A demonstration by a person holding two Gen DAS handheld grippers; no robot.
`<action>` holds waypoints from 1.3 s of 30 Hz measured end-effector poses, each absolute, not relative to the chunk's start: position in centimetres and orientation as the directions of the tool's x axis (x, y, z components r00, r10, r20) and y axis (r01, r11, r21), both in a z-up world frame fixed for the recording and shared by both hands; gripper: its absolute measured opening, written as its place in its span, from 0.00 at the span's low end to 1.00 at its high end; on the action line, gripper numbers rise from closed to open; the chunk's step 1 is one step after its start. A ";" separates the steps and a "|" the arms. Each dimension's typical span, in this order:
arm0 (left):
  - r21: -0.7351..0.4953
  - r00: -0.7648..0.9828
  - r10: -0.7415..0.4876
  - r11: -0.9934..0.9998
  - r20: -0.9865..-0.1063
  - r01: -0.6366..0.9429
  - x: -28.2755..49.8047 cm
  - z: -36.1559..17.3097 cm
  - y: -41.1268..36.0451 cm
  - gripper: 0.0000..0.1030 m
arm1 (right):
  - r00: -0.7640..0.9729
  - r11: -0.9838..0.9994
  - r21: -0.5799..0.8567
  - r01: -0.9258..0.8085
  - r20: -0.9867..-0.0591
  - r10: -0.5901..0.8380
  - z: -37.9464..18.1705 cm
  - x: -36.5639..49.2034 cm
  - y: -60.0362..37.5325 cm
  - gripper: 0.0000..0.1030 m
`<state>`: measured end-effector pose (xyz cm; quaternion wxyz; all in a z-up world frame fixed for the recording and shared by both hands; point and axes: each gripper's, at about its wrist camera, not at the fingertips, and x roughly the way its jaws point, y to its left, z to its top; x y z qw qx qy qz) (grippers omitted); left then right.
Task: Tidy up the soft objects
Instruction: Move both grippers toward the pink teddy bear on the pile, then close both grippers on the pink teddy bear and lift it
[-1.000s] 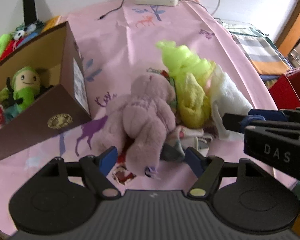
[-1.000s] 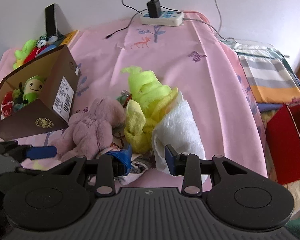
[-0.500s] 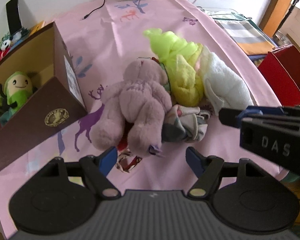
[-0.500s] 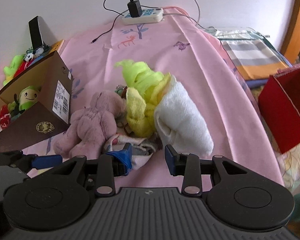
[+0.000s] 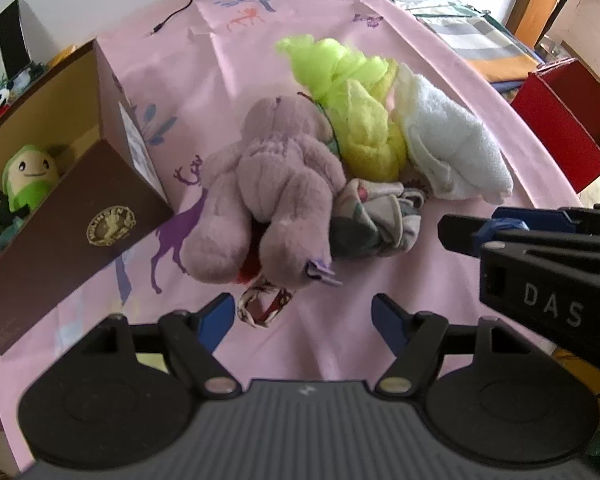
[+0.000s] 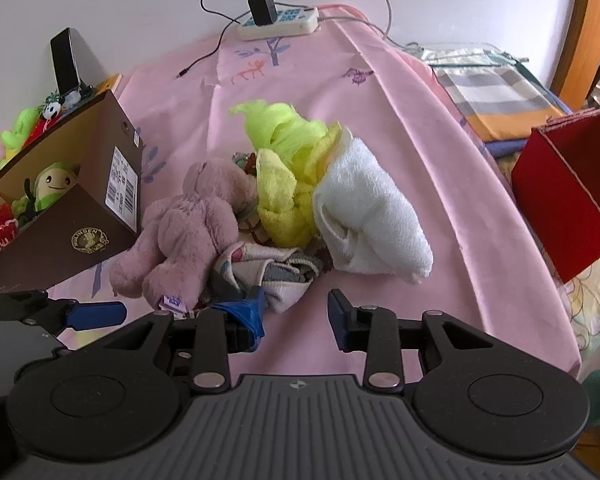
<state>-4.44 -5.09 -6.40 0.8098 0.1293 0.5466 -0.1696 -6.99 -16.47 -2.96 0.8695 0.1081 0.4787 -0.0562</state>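
A pile of soft things lies on the pink cloth: a mauve plush bear [image 5: 276, 184] [image 6: 188, 220], a neon-green scarf [image 5: 332, 68] [image 6: 284, 128], a yellow cloth [image 5: 364, 136] [image 6: 280, 200], a white towel [image 5: 448, 148] [image 6: 372, 216] and a patterned grey cloth [image 5: 376, 216] [image 6: 268, 268]. My left gripper [image 5: 303, 318] is open and empty, just short of the bear's feet. My right gripper [image 6: 296, 312] is open and empty, in front of the patterned cloth. A brown box [image 5: 80, 216] [image 6: 80, 236] at the left holds a green plush doll [image 5: 28, 180] [image 6: 54, 184].
A red box [image 5: 568, 120] [image 6: 568, 196] stands off the table's right edge. A power strip [image 6: 278, 24] with cables lies at the back by the wall. More plush toys [image 6: 20, 132] and a black phone [image 6: 65, 62] sit behind the brown box. Folded fabrics [image 6: 496, 92] lie at the far right.
Both grippers have pulled back and up from the pile. The bear no longer lies between my left fingers, and the towel is clear of my right fingers. My right jaws have widened.
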 end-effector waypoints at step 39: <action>-0.078 0.511 -0.315 0.899 -0.799 0.432 -3.4 -4.1 -1.1 0.72 | 0.568 0.941 0.312 0.132 -0.802 0.186 -2.9 -4.1 -18.5 0.18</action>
